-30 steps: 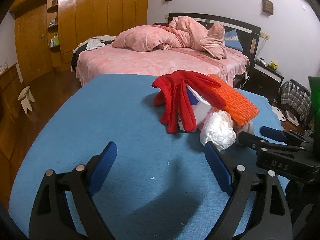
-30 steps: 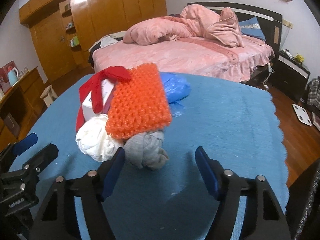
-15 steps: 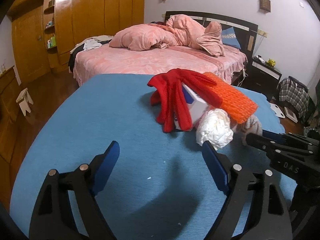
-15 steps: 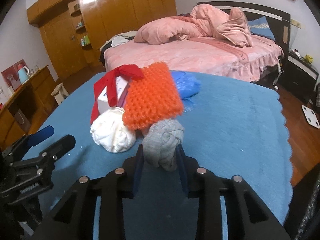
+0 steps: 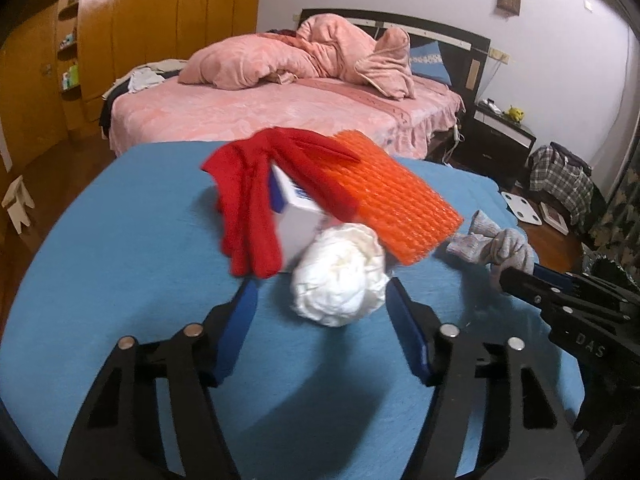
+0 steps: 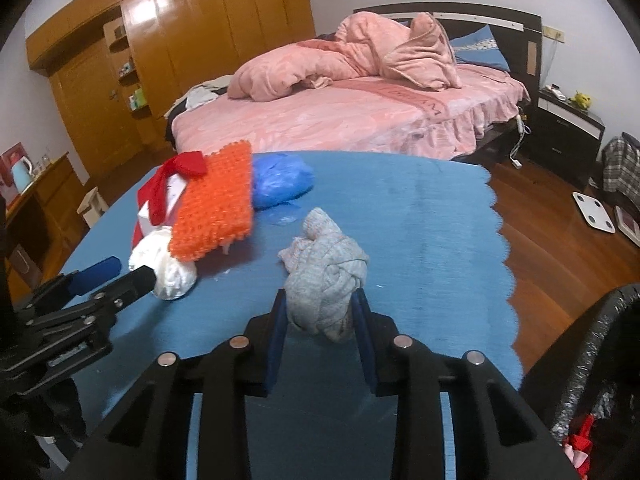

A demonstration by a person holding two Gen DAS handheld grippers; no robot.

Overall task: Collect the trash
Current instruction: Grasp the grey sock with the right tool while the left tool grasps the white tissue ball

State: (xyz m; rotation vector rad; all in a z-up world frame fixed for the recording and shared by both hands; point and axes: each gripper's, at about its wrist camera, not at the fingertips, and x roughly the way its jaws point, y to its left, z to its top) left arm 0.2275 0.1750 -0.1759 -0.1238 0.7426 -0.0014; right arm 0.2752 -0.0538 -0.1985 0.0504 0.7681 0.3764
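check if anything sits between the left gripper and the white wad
Nothing visible does. The left gripper has been closing, and the white wad already lies between its fingers on bare blue cloth. The red glove and orange mesh crowd it only from behind.

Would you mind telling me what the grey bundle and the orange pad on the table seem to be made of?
Grey bundle: apparently soft knitted fabric, matte, with ribbed weave and knotted folds. Orange pad: probably plastic or foam mesh, with a bumpy woven-looking grid, though the look leaves it open.
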